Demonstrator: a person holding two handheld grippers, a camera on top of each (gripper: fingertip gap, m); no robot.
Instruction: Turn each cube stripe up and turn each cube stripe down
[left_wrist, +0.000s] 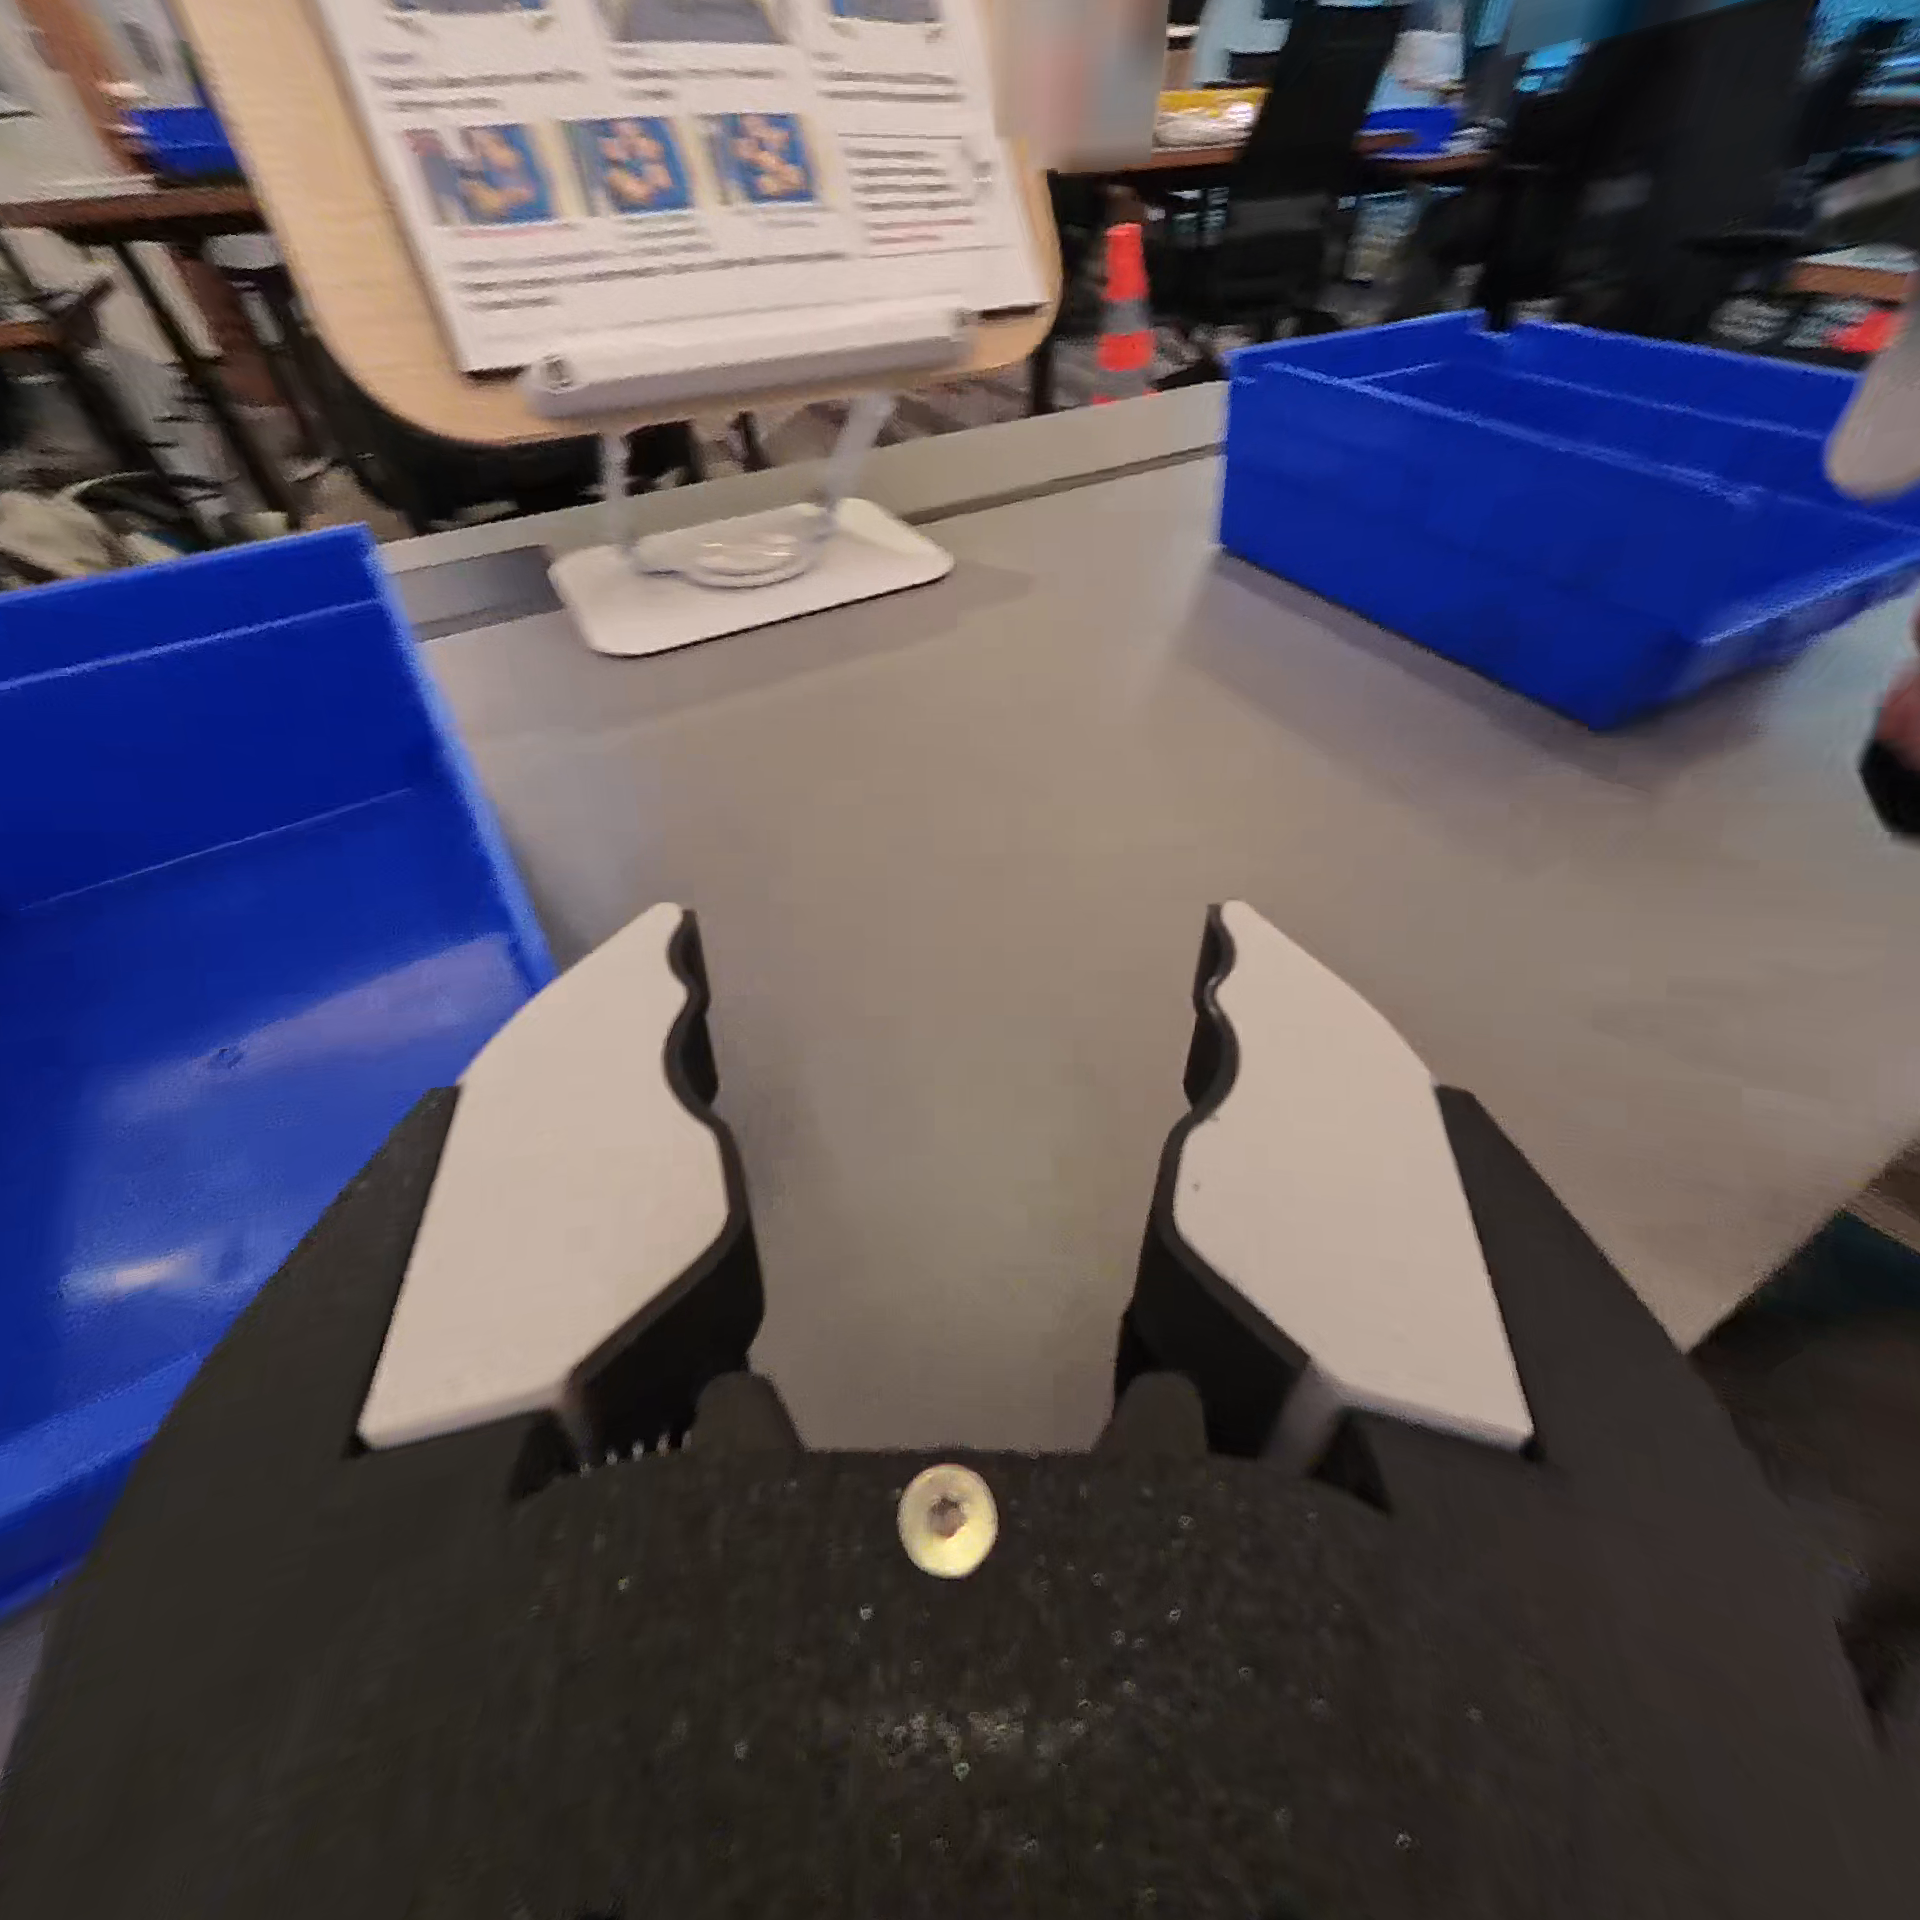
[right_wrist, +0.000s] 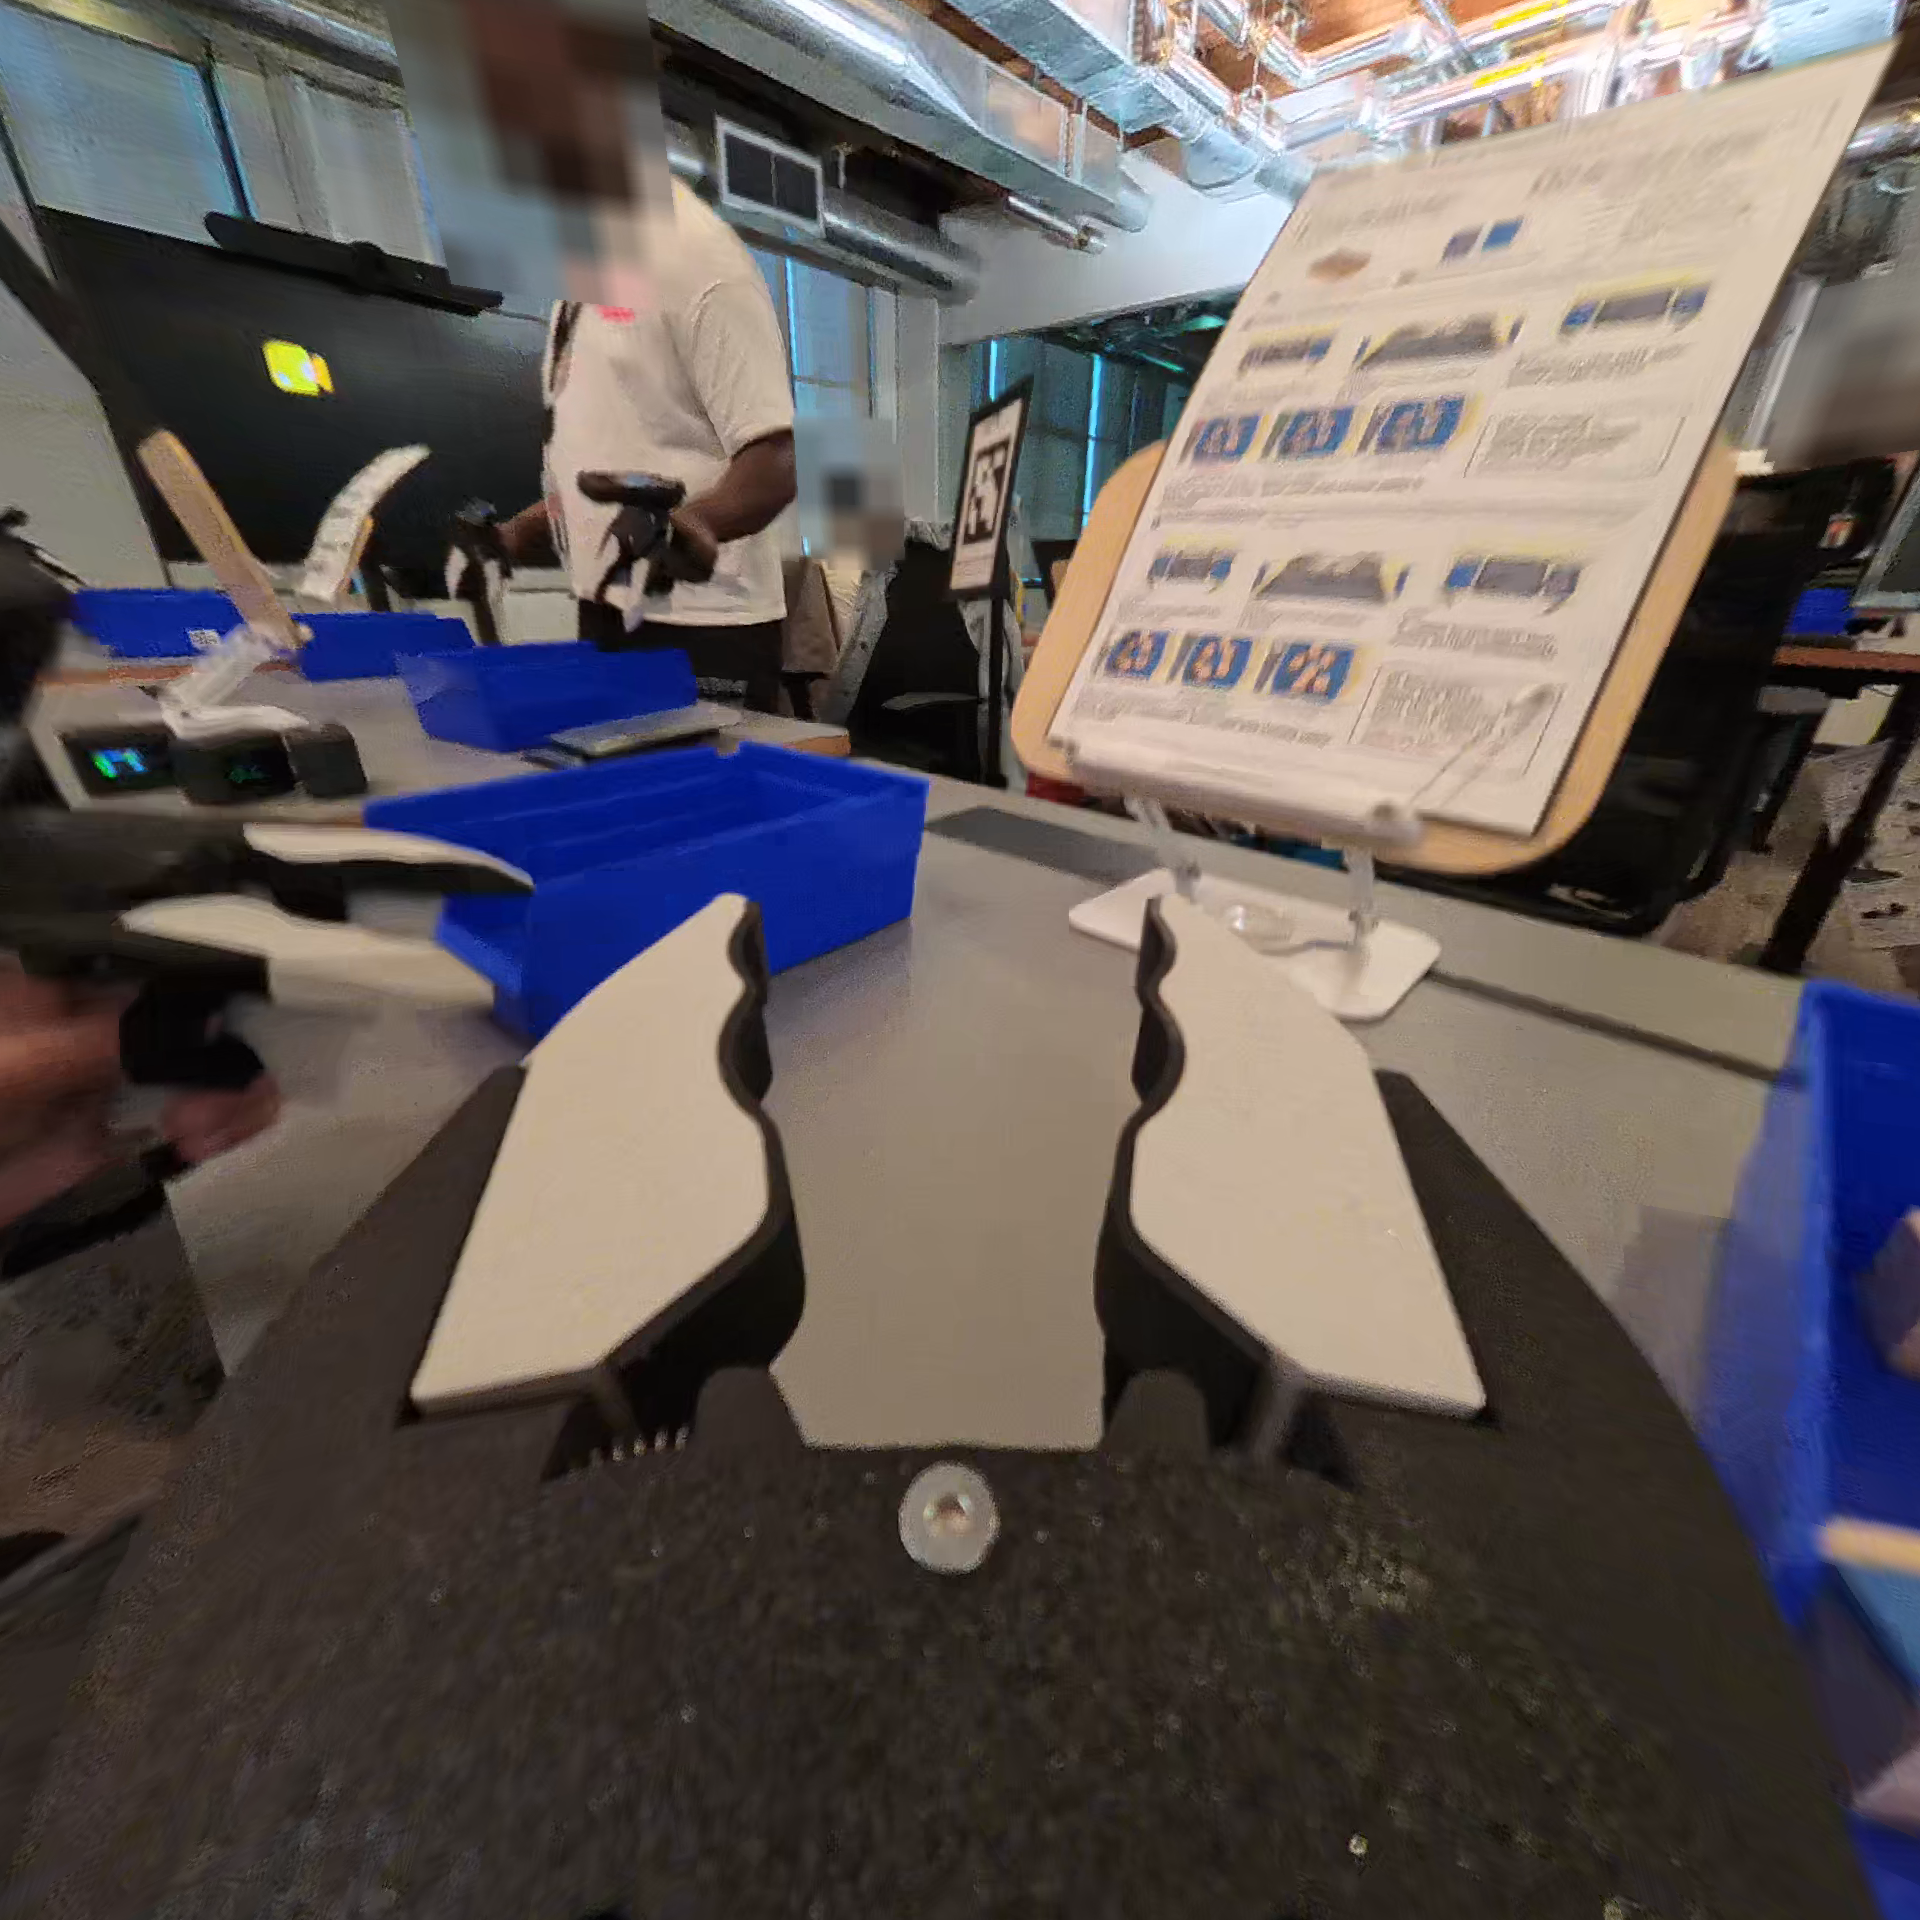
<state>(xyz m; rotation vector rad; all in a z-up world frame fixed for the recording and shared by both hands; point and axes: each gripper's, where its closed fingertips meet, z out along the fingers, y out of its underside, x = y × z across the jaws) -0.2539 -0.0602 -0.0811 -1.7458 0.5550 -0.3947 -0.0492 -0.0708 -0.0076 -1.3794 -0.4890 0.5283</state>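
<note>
Status, no turning begun by my reckoning: my left gripper (left_wrist: 951, 935) and right gripper (right_wrist: 951, 925) both spread apart, empty, over grey bench (left_wrist: 935, 779) beside white-footed instruction-sheet stand (left_wrist: 748, 577); no cube clearly visible.

The left blue bin (left_wrist: 208, 935) was cut off by the left wrist view's edge. The instruction sheet (right_wrist: 1434, 468) on its stand was too blurred to read. In the right wrist view, only a sliver of the right blue bin (right_wrist: 1849, 1195) showed, its contents unclear.
</note>
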